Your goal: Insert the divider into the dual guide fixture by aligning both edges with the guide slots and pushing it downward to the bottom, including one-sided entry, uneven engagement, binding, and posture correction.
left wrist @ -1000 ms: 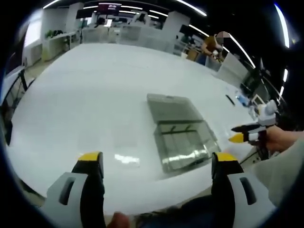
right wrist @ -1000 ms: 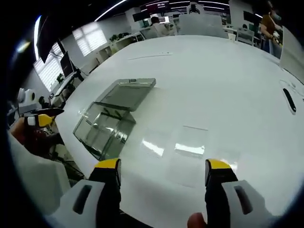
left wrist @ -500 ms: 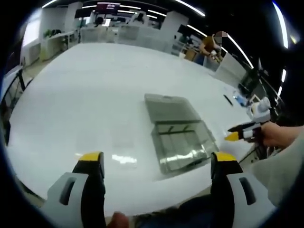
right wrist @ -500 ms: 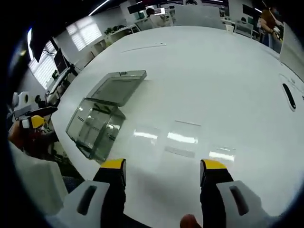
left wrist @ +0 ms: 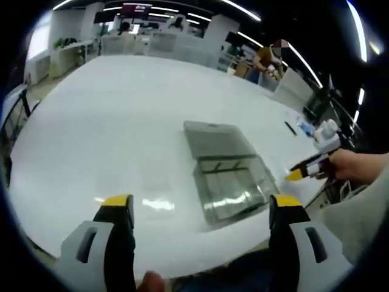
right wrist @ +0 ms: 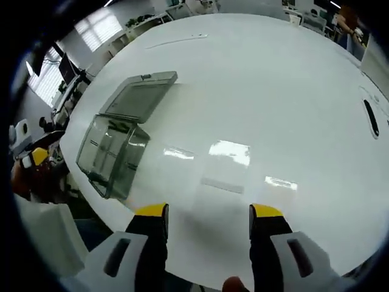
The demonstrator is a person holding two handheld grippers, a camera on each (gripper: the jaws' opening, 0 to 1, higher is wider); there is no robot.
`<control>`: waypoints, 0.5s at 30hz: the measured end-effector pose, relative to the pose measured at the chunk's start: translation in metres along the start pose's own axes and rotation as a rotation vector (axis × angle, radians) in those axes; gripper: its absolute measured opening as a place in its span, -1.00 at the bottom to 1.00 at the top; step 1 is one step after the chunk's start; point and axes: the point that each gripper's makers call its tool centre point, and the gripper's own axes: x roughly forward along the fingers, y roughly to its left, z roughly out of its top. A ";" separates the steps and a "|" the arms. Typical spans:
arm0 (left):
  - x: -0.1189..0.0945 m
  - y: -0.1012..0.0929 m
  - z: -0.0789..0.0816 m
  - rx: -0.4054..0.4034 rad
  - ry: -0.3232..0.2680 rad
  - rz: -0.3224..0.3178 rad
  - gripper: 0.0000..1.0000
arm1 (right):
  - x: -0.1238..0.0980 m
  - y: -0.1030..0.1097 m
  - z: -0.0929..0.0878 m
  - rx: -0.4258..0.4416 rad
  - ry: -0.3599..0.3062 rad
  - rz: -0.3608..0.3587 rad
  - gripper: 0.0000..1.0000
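A clear plastic box [left wrist: 234, 185] with guide rails inside sits on the white table [left wrist: 109, 115], its lid [left wrist: 216, 139] lying open flat behind it. My left gripper [left wrist: 200, 205] is open short of the box, nothing between its jaws. My right gripper [left wrist: 306, 170], held by a hand, hovers right of the box. In the right gripper view that box [right wrist: 112, 152] lies at the left, and my right gripper [right wrist: 208, 212] is open over a faint clear flat sheet [right wrist: 226, 173] on the table. The left gripper's yellow tip [right wrist: 37, 156] shows at the left edge.
A black pen-like object [right wrist: 369, 117] lies far right on the table [right wrist: 273, 79]; the same pen-like object [left wrist: 293, 128] lies beyond the box. The near table edge [left wrist: 182, 261] runs just under my jaws. A person [left wrist: 270, 58] and office desks stand far behind.
The right gripper view has dropped closer to the table and the sheet, and its jaws have narrowed a little. The left gripper view is almost unchanged.
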 end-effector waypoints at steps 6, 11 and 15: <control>0.002 -0.001 0.002 0.009 -0.001 -0.005 0.79 | 0.001 -0.005 0.001 0.006 0.055 -0.005 -0.07; 0.002 -0.001 0.002 0.009 -0.002 -0.010 0.79 | 0.003 -0.009 0.003 0.023 0.083 -0.002 -0.11; 0.002 0.001 0.002 0.006 -0.003 -0.010 0.79 | 0.005 -0.007 0.003 0.049 0.102 0.021 -0.13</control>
